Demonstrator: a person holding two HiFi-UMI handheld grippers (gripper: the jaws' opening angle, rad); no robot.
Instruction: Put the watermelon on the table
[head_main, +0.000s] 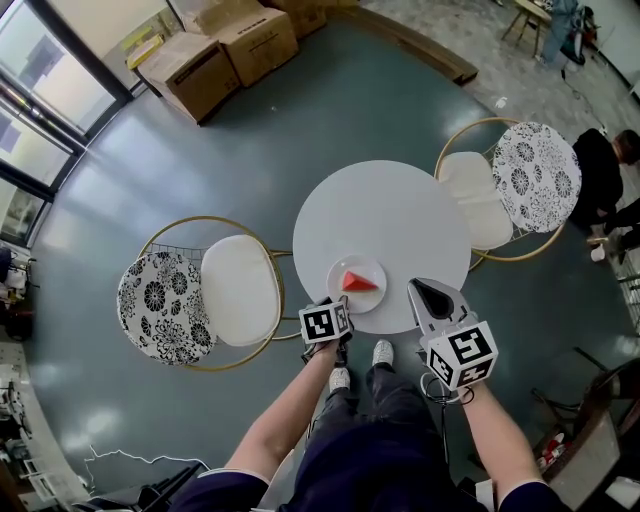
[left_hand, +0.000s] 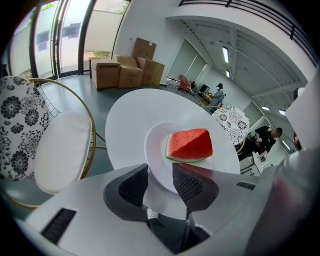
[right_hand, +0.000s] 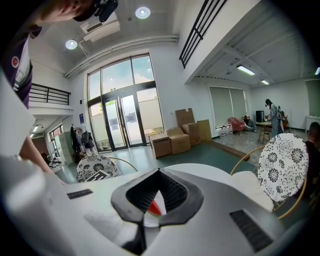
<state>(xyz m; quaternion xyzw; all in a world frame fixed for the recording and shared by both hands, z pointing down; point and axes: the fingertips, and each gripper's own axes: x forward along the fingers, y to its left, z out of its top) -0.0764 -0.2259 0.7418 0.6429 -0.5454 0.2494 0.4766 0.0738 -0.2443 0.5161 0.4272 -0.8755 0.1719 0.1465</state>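
A red watermelon slice (head_main: 360, 282) with a green rind lies on a white plate (head_main: 340, 268) at the near edge of the round white table (head_main: 390, 210). My left gripper (head_main: 340, 316) is at the plate's near left rim and points steeply down. In the left gripper view its jaws (left_hand: 160, 172) stand open with the plate's rim (left_hand: 155, 147) between them, and the pads do not press on it; the watermelon (left_hand: 190, 145) lies just beyond. My right gripper (head_main: 428, 292) hovers over the table's near right edge, its jaws (right_hand: 159, 172) shut and empty.
A gold-framed chair with a white cushion (head_main: 240, 290) and a flowered back stands left of the table, and a matching chair (head_main: 480, 195) at the far right. Cardboard boxes (head_main: 220, 50) sit by the windows. A person (head_main: 605, 175) sits at the right edge.
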